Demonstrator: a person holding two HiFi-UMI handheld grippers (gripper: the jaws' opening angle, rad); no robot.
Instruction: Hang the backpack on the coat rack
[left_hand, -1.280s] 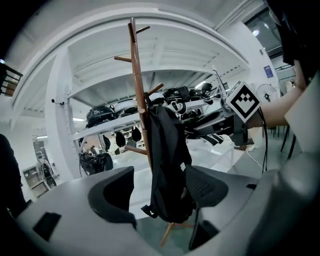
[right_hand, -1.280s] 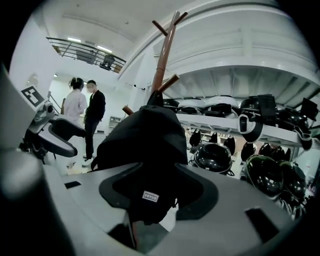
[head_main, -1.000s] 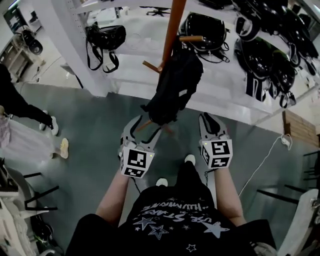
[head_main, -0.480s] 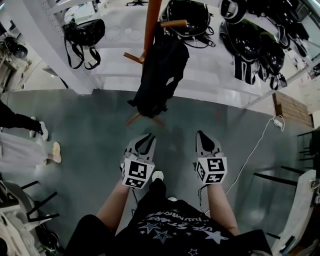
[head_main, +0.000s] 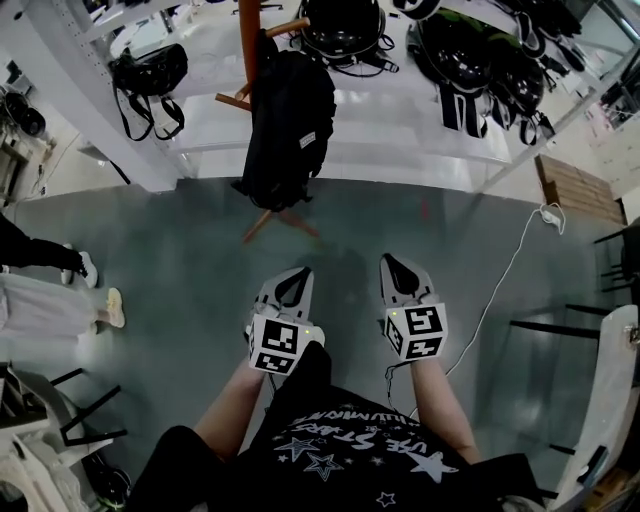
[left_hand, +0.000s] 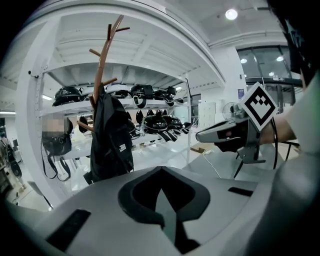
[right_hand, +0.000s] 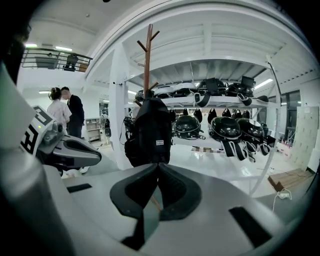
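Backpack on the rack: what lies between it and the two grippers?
In the head view, grey floor and the coat rack's wooden feet; the backpack hangs apart from the left gripper and right gripper, both shut, empty.

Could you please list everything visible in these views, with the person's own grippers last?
backpack: one, black, hanging on the coat rack
coat rack: one, brown wood, in front of the shelves
shelves: one unit, white, behind the rack
helmets: several, black, on the shelves
small bag: one, black, hanging at the shelves' left end
cable: one, white, trailing at right
bystanders: two, dark and light clothes, far left
left gripper: one, white, fingers shut, empty
right gripper: one, white, fingers shut, empty
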